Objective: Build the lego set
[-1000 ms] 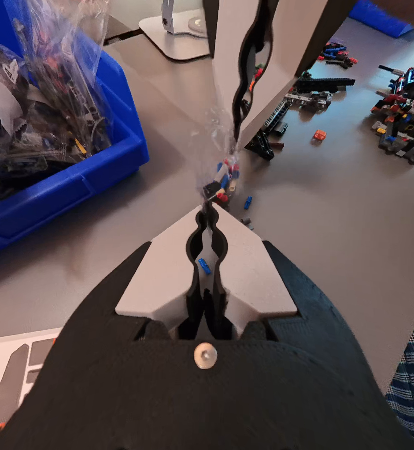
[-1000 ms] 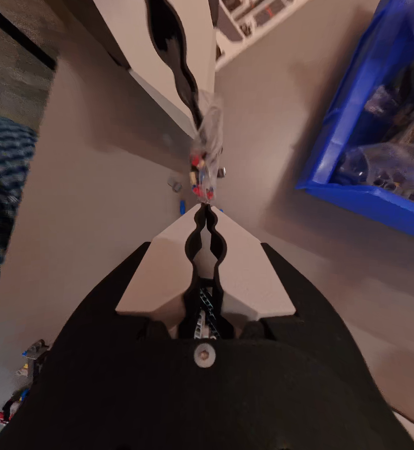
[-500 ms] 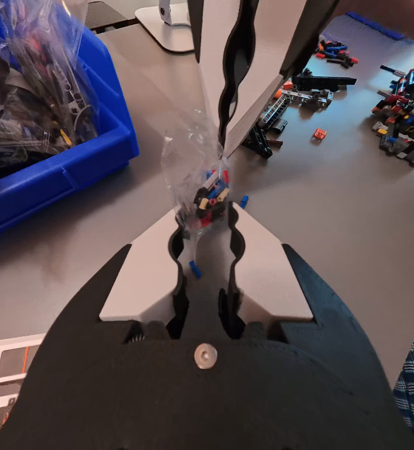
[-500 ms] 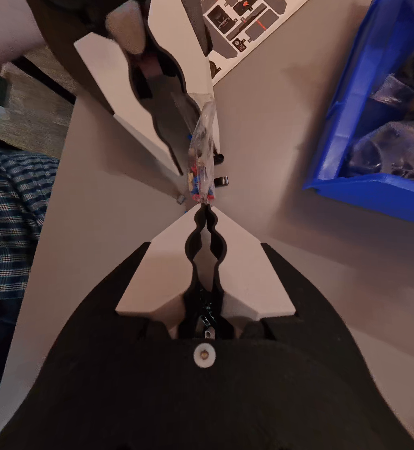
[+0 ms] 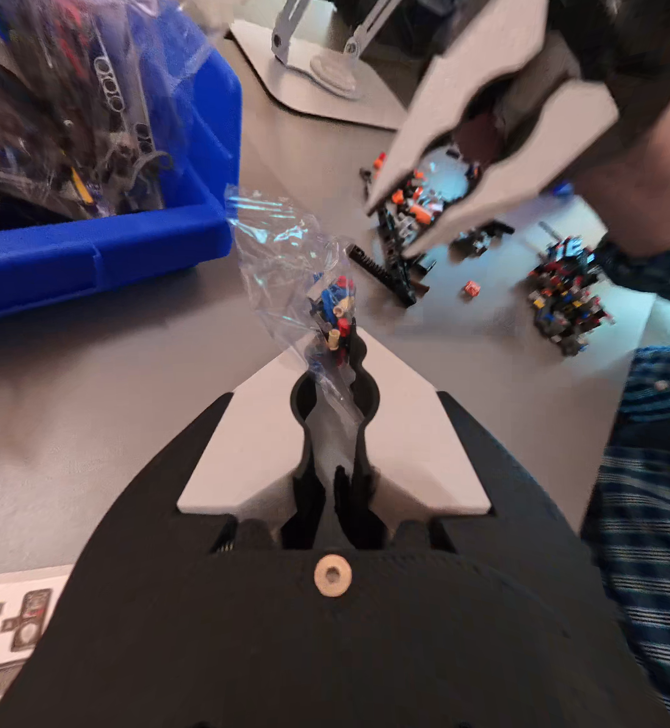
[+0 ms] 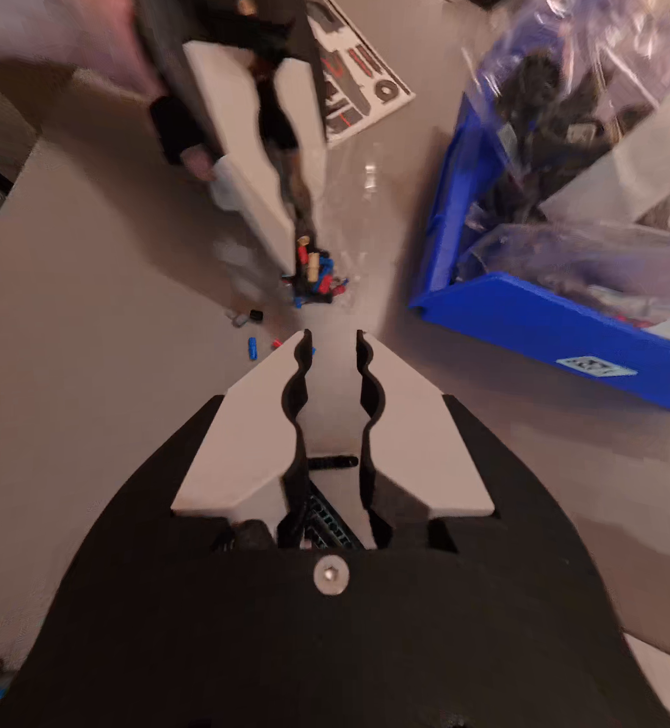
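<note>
A small clear plastic bag (image 5: pixel 327 301) holds several tiny red, blue, tan and black lego pins. My left gripper (image 5: pixel 335 342) is shut on the lower part of this bag and holds it above the grey table. The bag's loose top flares up and to the left. My right gripper (image 6: pixel 333 335) is open and empty, apart from the bag. It shows at the upper right of the left wrist view (image 5: pixel 392 232). In the right wrist view the left gripper (image 6: pixel 300 252) hangs ahead with the bag's pieces (image 6: pixel 313 272) at its tips.
A blue bin (image 5: pixel 89 252) full of bagged parts stands at the left. Piles of loose pieces (image 5: pixel 565 291), a black beam assembly (image 5: pixel 396 272) and an orange piece (image 5: pixel 472 288) lie on the far right. Loose pins (image 6: pixel 252 348) lie on the table. A sticker sheet (image 6: pixel 361 78) lies near a person's plaid sleeve (image 5: pixel 660 472). Spacing between my two grippers at the tips: around 6 centimeters.
Both grippers held the bag a second ago. The left one opened, then shut lower on the bag. The right one has let go, opened and drawn back.
</note>
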Action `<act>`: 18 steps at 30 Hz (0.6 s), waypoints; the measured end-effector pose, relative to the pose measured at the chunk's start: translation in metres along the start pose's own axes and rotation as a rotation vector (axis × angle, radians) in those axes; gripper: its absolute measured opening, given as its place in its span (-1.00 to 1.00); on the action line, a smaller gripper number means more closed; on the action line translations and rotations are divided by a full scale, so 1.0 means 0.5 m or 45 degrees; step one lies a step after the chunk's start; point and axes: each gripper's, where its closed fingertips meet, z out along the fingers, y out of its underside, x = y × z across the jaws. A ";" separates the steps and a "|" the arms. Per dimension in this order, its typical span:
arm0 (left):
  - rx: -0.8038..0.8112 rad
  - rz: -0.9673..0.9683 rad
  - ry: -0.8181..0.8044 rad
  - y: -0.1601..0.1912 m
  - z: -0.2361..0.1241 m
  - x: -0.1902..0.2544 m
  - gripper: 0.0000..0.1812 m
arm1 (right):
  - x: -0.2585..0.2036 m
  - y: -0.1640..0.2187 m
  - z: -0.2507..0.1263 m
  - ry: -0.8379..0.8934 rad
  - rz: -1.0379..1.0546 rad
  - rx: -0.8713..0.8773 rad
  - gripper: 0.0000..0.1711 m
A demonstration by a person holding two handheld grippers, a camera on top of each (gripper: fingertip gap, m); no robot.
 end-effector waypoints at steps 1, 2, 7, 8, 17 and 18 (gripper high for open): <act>0.015 -0.058 0.036 -0.004 -0.003 0.002 -0.89 | -0.015 -0.002 -0.005 0.015 -0.073 0.005 -0.76; 0.031 -0.098 0.062 -0.009 -0.004 0.004 -0.89 | -0.027 -0.005 -0.007 0.039 -0.146 0.016 -0.74; 0.081 -0.277 0.184 -0.025 -0.006 0.023 -0.89 | -0.040 -0.016 0.023 0.262 -0.454 0.007 -0.58; 0.100 -0.308 0.207 -0.030 -0.006 0.029 -0.89 | -0.039 -0.019 0.027 0.295 -0.488 0.004 -0.56; 0.193 -0.442 0.311 -0.058 -0.012 0.062 -0.89 | -0.039 -0.055 0.008 0.532 -0.765 0.052 -0.67; 0.201 -0.442 0.311 -0.061 -0.014 0.064 -0.89 | -0.041 -0.057 0.006 0.543 -0.785 0.060 -0.72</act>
